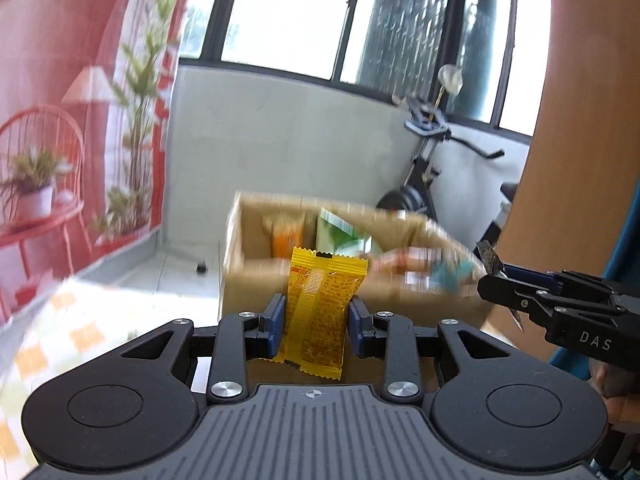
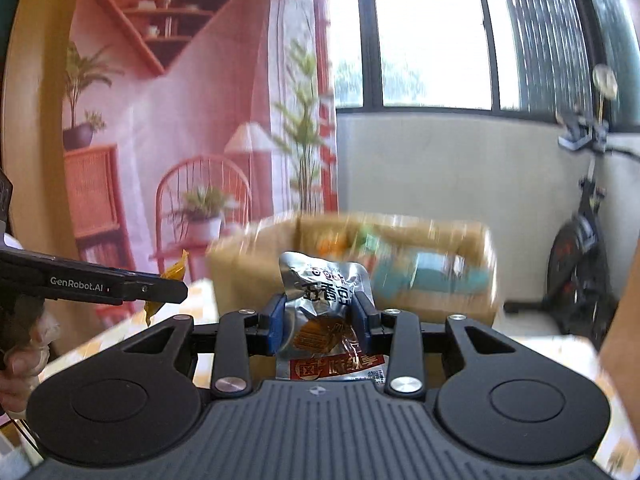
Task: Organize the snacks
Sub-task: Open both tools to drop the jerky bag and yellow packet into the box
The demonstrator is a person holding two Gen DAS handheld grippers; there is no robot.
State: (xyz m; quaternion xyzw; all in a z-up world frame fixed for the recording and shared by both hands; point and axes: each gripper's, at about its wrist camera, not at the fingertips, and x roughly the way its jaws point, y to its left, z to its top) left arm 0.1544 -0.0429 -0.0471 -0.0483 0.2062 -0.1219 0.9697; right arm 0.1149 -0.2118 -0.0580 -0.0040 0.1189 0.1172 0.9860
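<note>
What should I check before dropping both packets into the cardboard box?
1. Left gripper grip on the yellow packet: ok, fingers clamp it on both sides, packet upright.
2. Right gripper grip on the silver packet: ok, held between the blue pads, its lower end hanging below them.
3. Cardboard box open at the top: ok, no flap over the opening.
4. Room inside the box: cannot tell; it already holds an orange pack and a green pack, and the picture is blurred.
5. Grippers clear of each other: ok, side by side with a gap.
6. Grippers over the box: not ok, it lies ahead.
</note>
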